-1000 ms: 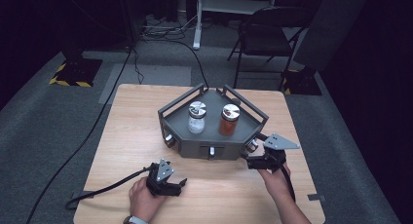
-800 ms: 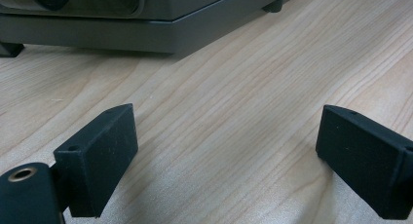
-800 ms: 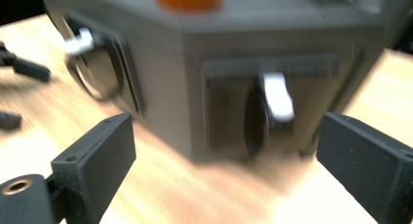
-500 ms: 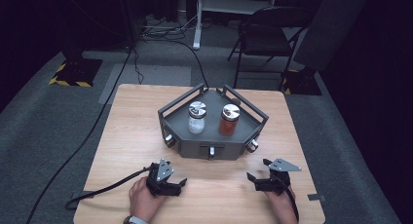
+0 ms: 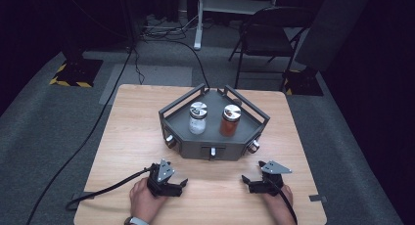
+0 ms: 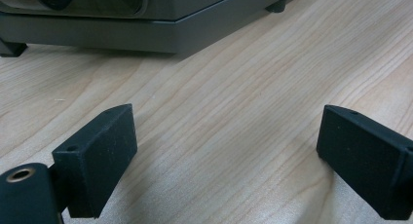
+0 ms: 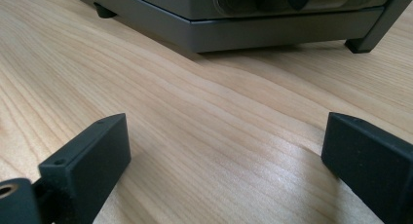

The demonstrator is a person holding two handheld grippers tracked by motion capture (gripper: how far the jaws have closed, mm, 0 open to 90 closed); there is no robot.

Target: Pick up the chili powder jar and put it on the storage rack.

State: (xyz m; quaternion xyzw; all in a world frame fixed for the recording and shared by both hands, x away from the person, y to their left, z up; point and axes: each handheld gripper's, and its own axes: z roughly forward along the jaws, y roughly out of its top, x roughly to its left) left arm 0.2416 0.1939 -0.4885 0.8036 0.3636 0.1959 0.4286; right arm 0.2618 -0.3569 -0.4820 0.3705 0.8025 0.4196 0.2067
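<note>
Your left gripper (image 5: 182, 184) lies low over the near left part of the wooden table (image 5: 132, 132), held in your left hand (image 5: 144, 203), its jaws spread wide with only bare wood between them — released, grasping nothing. Farther in, at the table's middle, stands the grey tray (image 5: 215, 146), a railed, angular stand with knobs on its near face; its dark base crosses the top of the left gripper view (image 6: 146, 31) and of the right gripper view (image 7: 272, 29). On the tray, the white-filled jar (image 5: 197, 118) stands upright on the left and the orange-filled jar (image 5: 230, 121) just beside it on the right, apart from each other, both with metal lids. Your right gripper (image 5: 246, 181) sits near the table's near right edge, well apart from the tray — its jaws have just been opening and now stand wide, nothing between them.
</note>
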